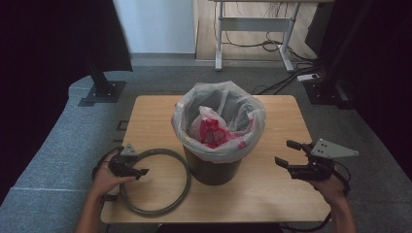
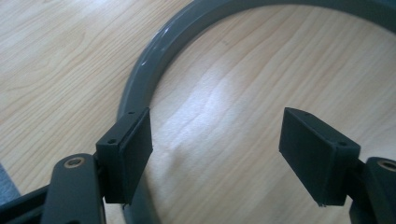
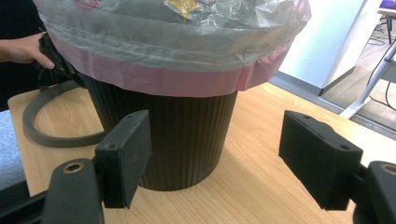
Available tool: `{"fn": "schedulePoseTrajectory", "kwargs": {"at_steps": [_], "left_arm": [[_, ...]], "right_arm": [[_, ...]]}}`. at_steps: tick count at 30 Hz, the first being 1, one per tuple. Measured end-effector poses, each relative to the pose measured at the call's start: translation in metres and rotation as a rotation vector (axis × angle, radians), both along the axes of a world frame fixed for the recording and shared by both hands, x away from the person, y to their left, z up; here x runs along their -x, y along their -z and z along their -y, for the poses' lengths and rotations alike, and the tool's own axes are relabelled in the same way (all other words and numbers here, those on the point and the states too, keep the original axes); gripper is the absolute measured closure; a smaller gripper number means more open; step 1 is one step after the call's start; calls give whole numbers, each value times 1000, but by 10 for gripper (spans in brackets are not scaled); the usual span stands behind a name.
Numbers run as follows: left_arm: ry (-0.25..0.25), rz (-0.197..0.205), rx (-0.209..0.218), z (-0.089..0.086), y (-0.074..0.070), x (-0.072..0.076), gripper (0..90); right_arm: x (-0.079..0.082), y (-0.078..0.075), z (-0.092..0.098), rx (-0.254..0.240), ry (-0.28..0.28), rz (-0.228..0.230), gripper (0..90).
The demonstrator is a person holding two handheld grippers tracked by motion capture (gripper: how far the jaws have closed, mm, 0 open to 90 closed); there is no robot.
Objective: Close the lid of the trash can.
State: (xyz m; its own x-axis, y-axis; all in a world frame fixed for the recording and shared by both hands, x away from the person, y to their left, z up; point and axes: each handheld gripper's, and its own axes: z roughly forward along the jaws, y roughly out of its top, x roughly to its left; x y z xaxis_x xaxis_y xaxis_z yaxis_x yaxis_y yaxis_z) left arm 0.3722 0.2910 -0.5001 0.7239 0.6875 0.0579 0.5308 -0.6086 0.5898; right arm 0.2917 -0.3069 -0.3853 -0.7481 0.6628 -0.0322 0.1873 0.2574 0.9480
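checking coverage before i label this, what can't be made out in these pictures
- Bin base and inside bottom: high view, covered by the plastic liner and the red-and-white bag in it.
- Grey ring: left gripper view, cut off by the frame edges.
- Ring's far side: right gripper view, behind the bin.
- Left tool jaws: high view, too small.

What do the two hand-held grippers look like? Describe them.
Both are black with two blocky, flat-faced jaws on pivoting links with brass-coloured pins. The left hand-held gripper and the right hand-held gripper each carry a grey three-cornered plate and trail a black cable. Forearms are bare.
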Motion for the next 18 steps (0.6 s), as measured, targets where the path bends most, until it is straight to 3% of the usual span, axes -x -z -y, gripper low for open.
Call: {"fn": "schedulePoseTrajectory", "kwargs": {"at_steps": [6,8,12,15,18], "left_arm": [[-9,-39,-30,-9,7,-20,266],[-18,-48,-20,-14,8,-25,271],[-24,-67,-32,-20,13,-30,293],[-34,-75,-70,-20,21,-32,316],[-41,-72,-59,-20,22,-32,360]], "right_arm": [[1,-3,1,0,2,7,248],[0,-3,0,1,-3,8,248],[-1,-2,-1,13,-3,2,248],[-3,-2,0,16,4,-2,249],[-3,-3,1,14,7,1,249]]}}
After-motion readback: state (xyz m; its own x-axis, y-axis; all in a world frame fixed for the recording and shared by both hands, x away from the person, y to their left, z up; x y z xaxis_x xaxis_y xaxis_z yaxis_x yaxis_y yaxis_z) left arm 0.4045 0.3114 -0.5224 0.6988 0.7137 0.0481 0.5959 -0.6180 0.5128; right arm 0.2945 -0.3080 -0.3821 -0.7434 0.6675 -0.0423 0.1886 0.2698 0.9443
